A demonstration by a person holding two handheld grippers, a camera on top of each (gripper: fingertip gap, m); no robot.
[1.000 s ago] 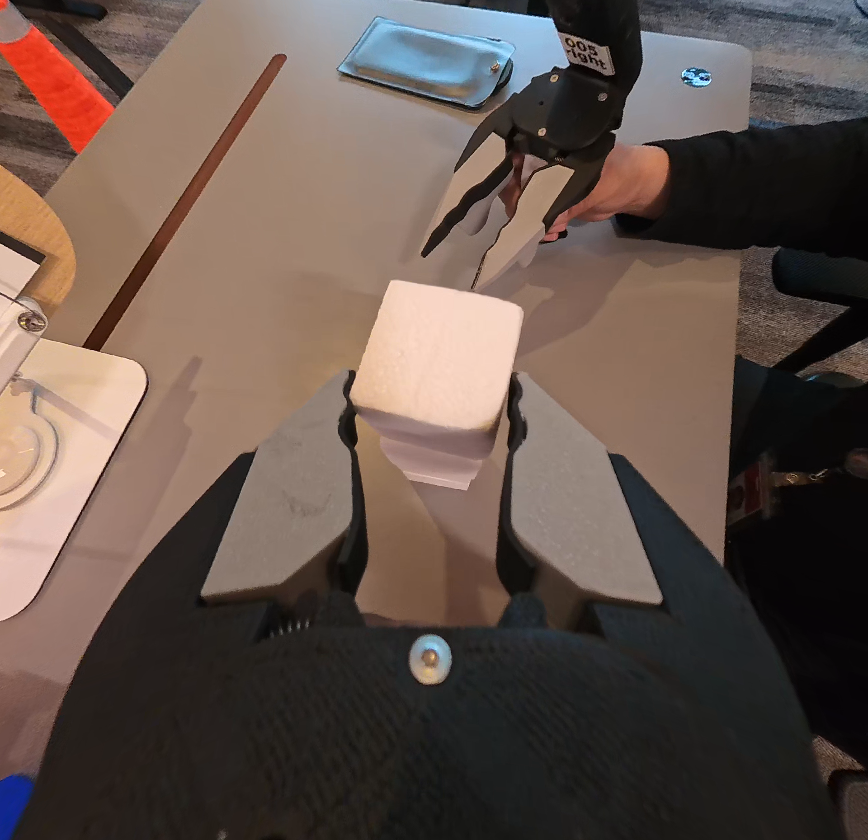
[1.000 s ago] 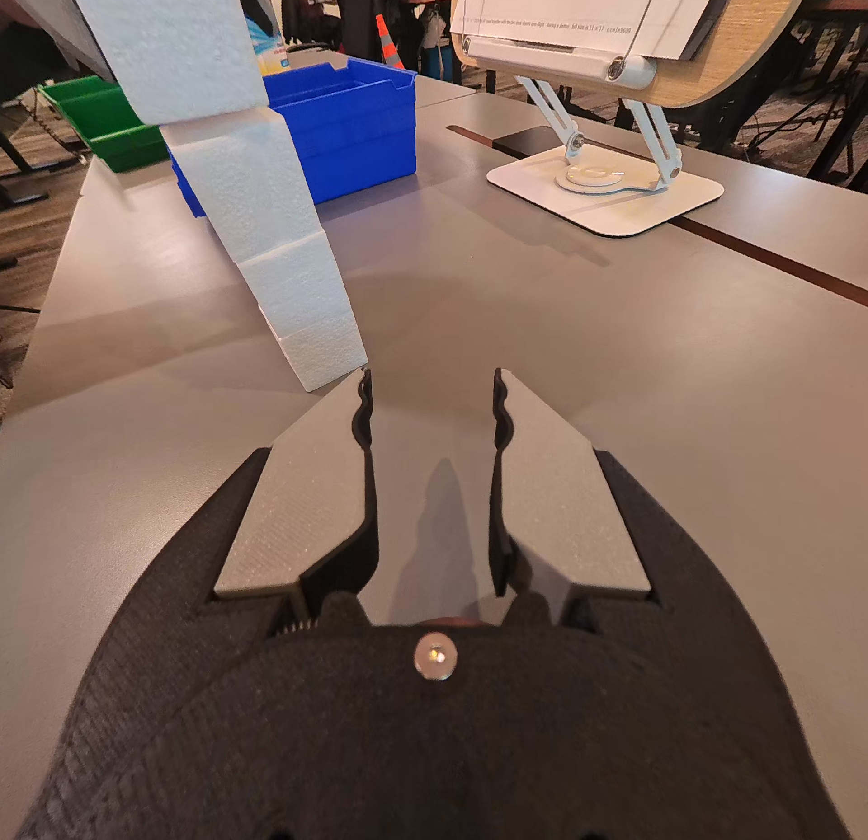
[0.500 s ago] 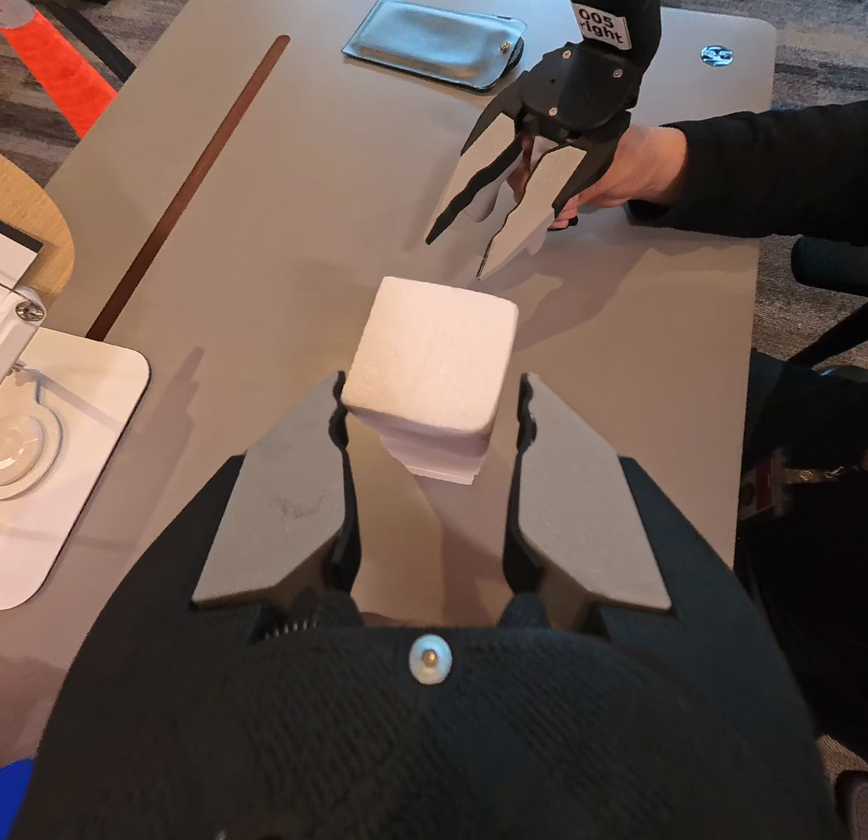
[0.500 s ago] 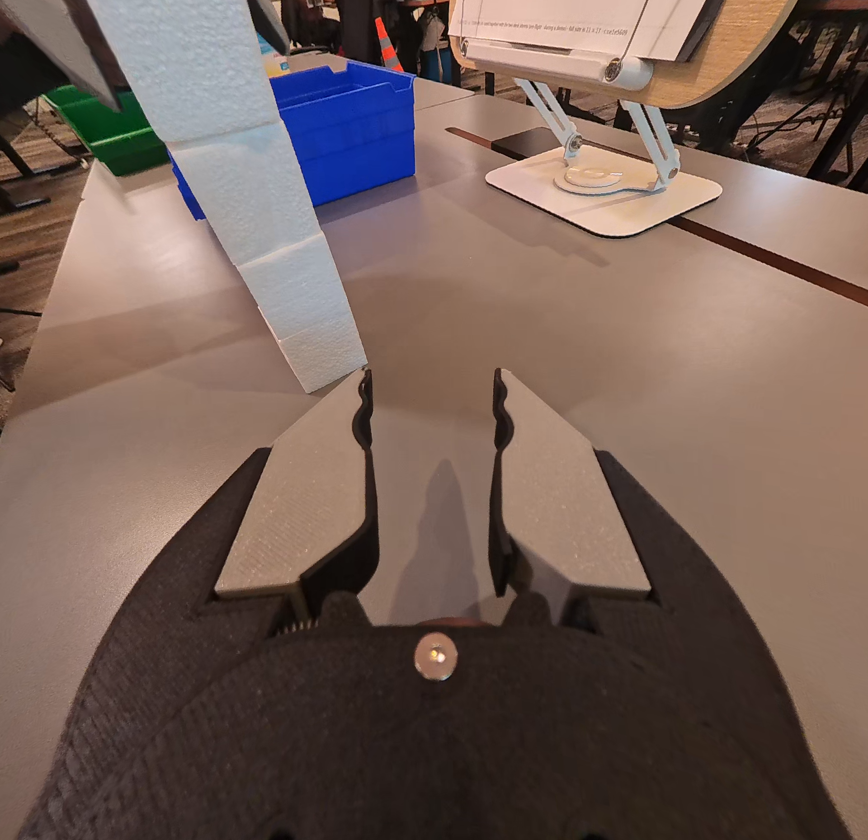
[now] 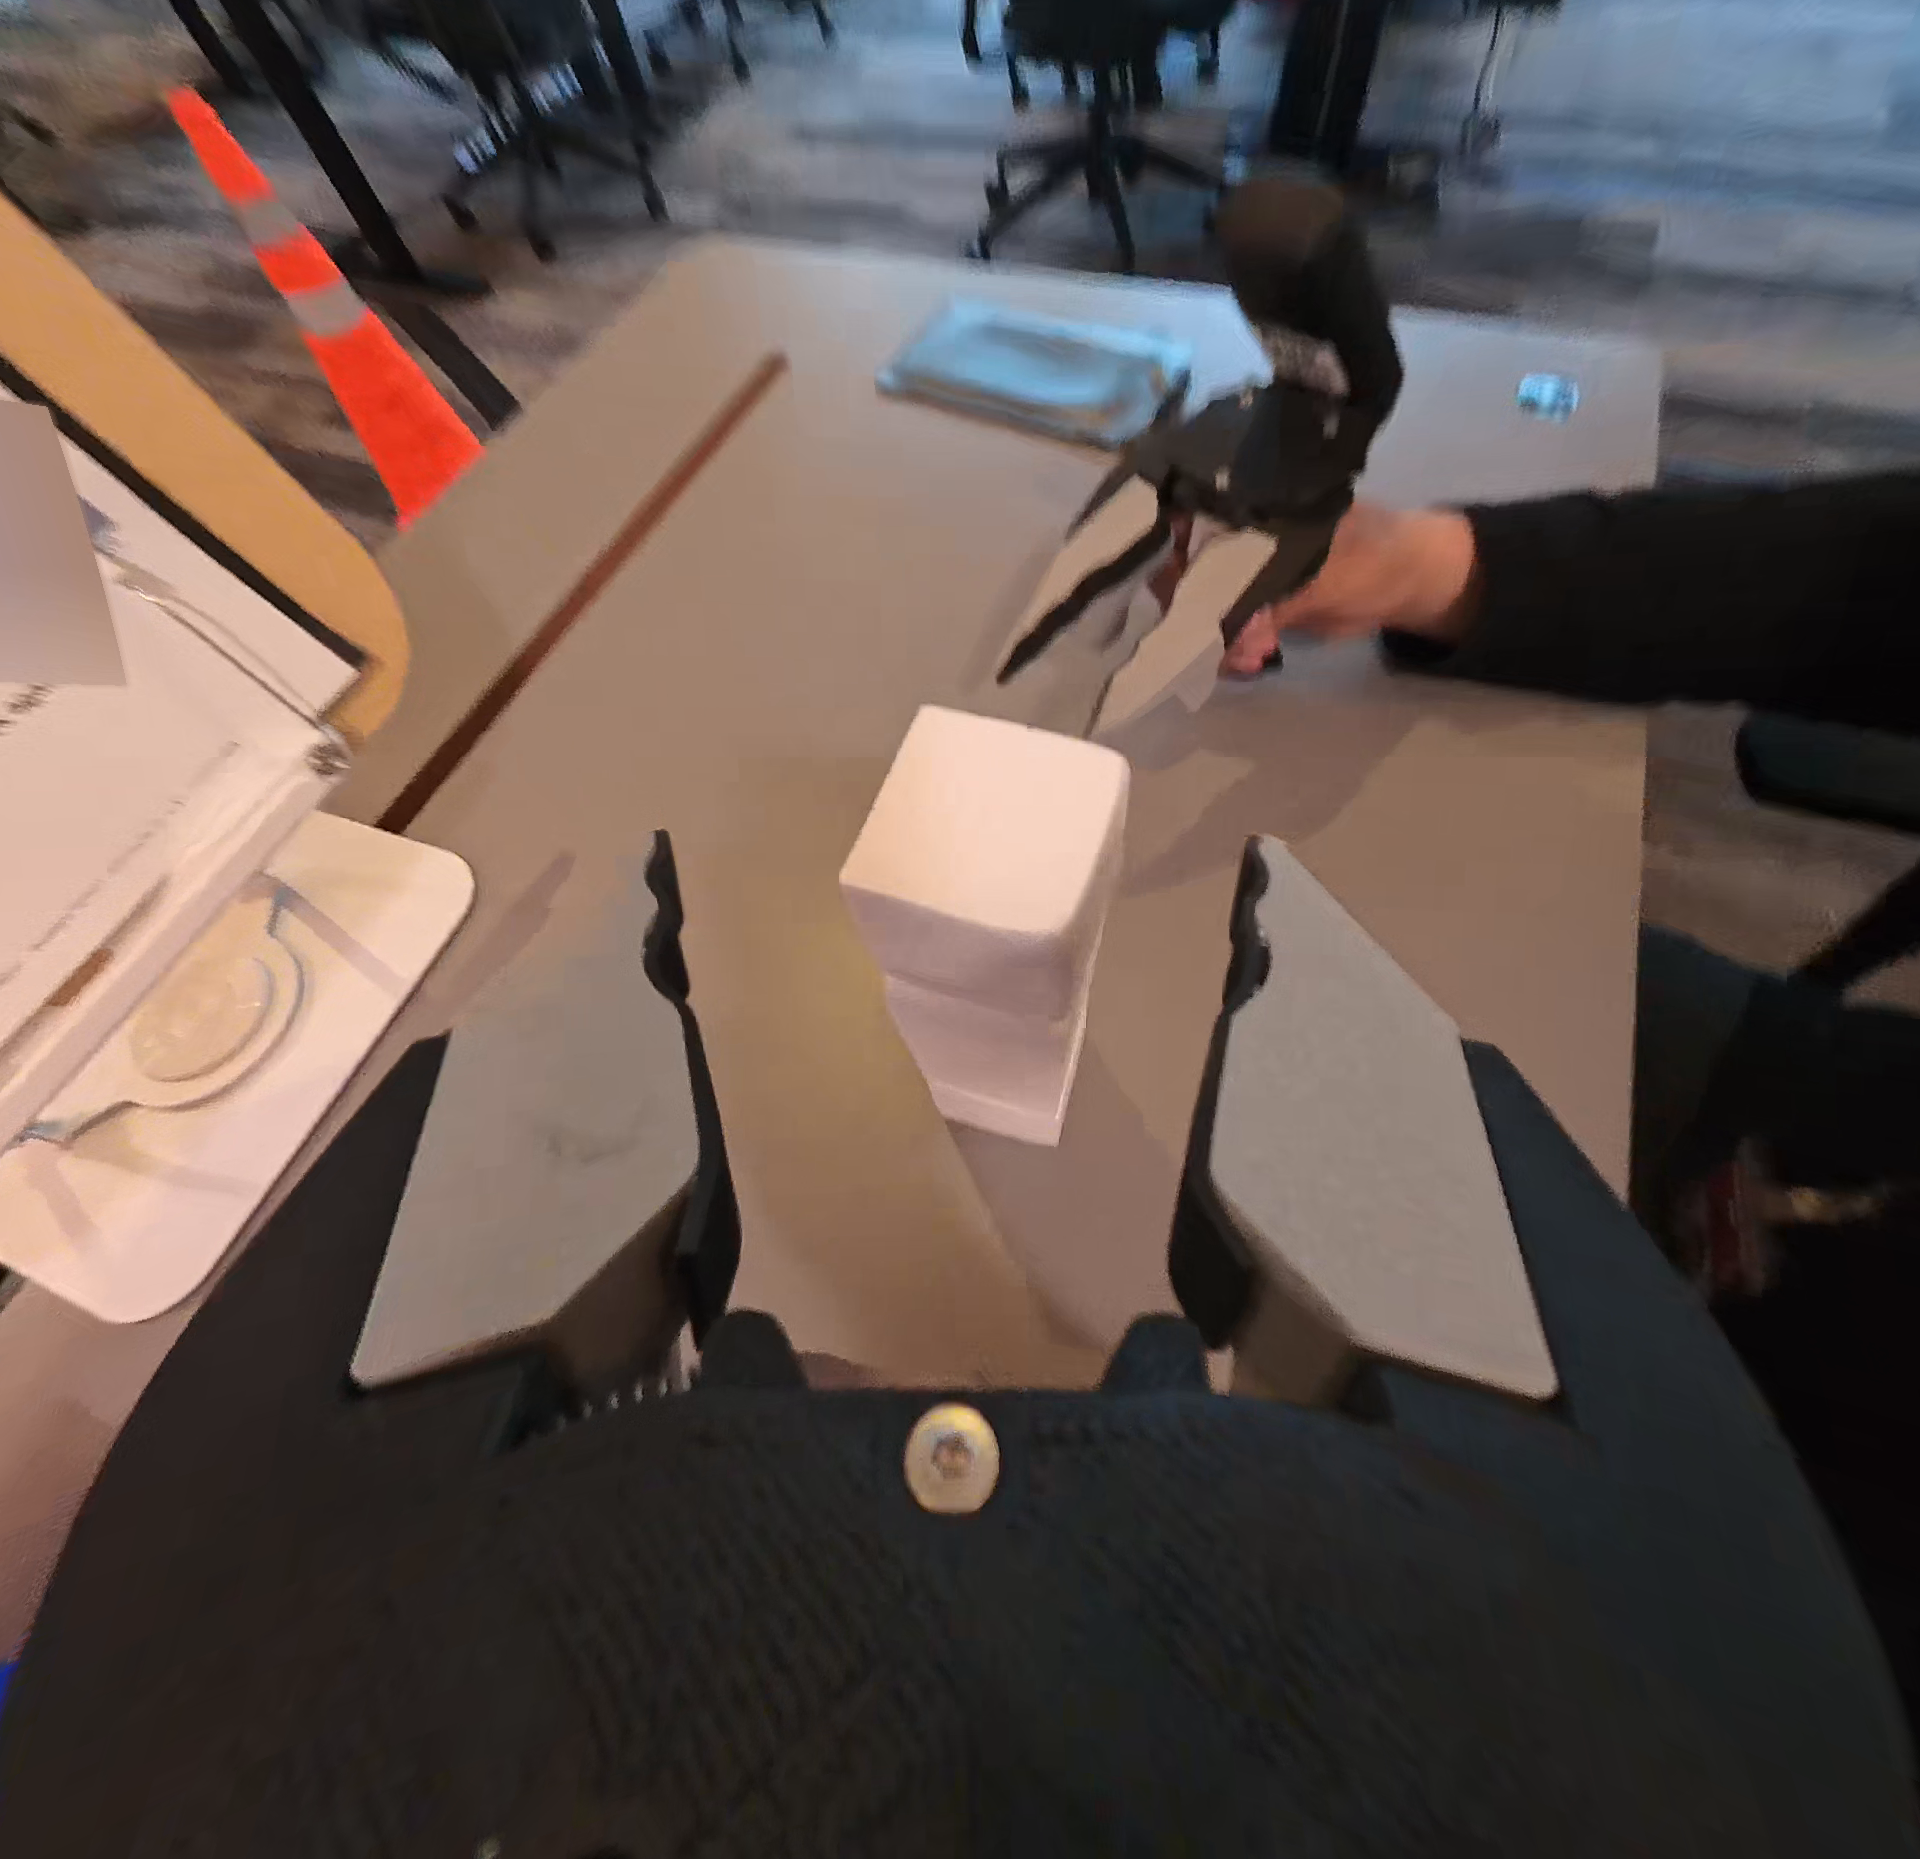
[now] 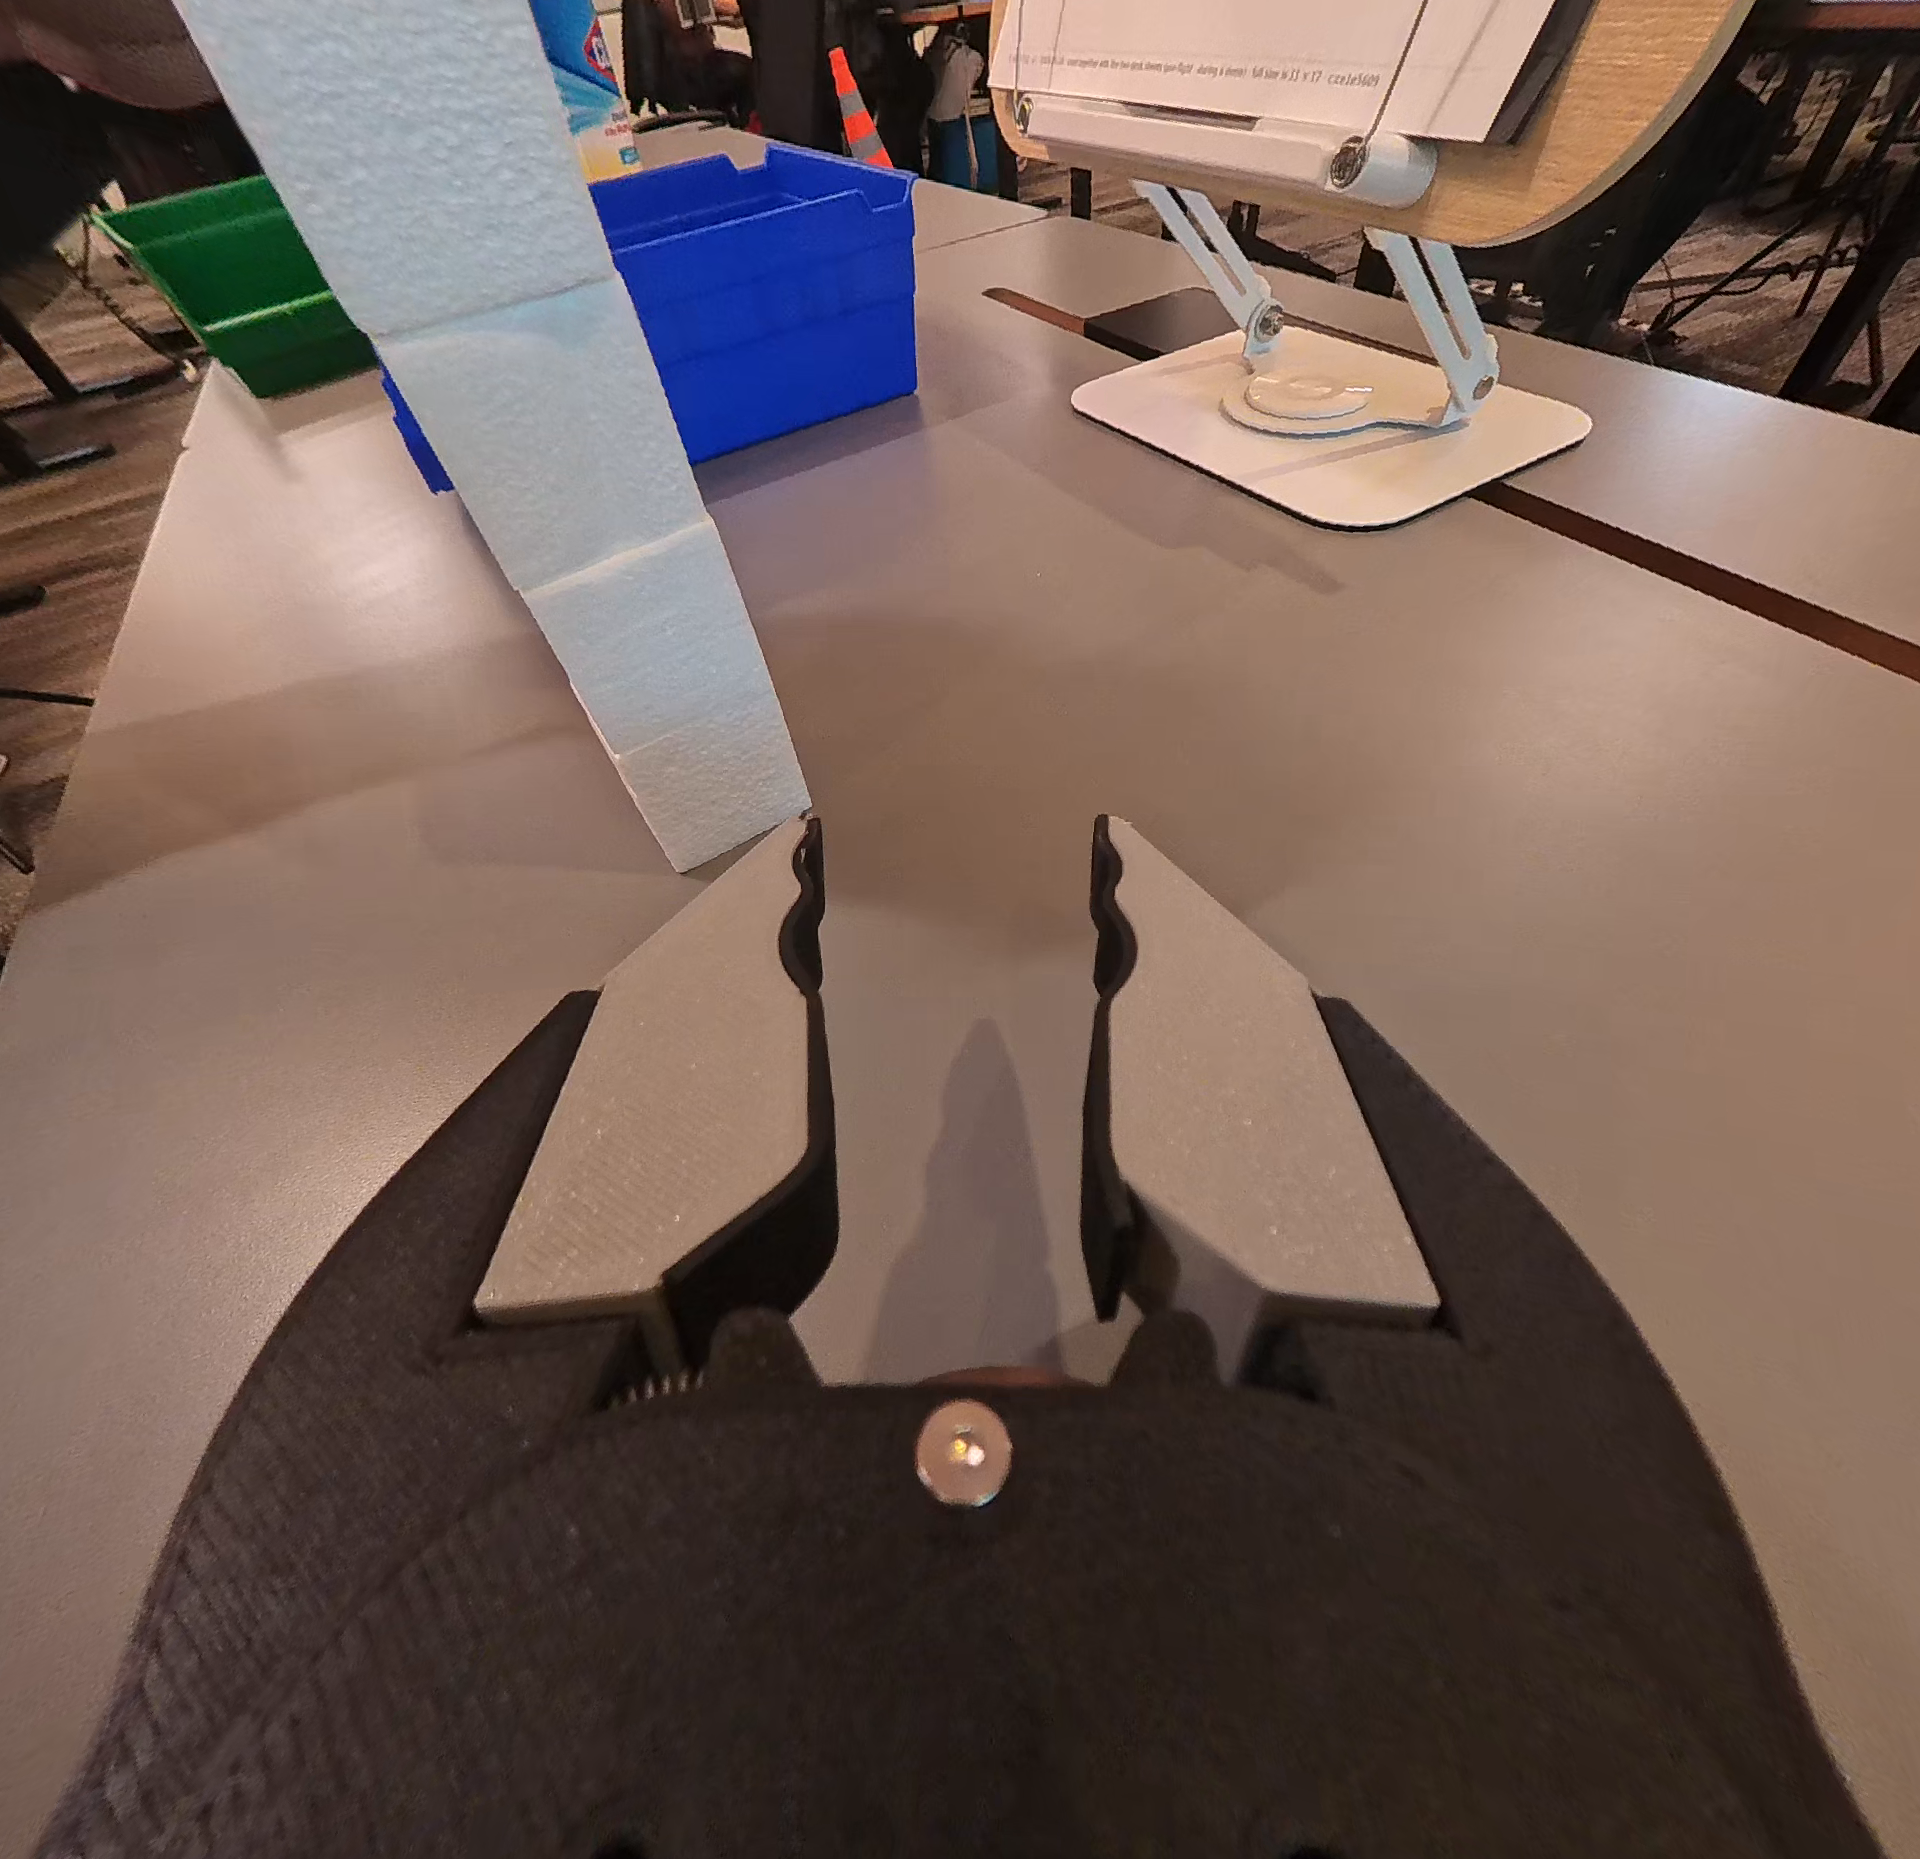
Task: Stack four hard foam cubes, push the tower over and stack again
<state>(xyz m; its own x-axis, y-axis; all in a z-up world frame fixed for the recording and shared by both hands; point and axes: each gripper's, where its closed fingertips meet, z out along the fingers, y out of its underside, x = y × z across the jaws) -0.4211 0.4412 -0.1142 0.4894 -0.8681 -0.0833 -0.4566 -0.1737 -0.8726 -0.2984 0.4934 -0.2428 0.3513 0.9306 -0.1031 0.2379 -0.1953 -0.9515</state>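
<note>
Table (image 6: 1351, 874) bare right of foam tower (image 6: 582, 521) — blue bin (image 6: 769, 282), stand base (image 6: 1340, 438) crowd far edge.

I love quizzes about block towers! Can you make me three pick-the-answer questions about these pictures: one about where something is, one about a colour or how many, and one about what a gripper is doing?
1. Where does the foam tower stand?
A. on the grey table
B. inside the blue bin
C. on the floor

2. How many white cubes are in the tower?
A. two
B. four
C. six

3. What is the left gripper doing?
A. squeezing the top cube
B. open, fingers clear of the tower
C. pressed flat on the table

Answers: 1 A, its bottom cube rests on the tabletop; 2 B, the right wrist view shows four stacked; 3 B, gaps show on both sides of the cubes.
</note>
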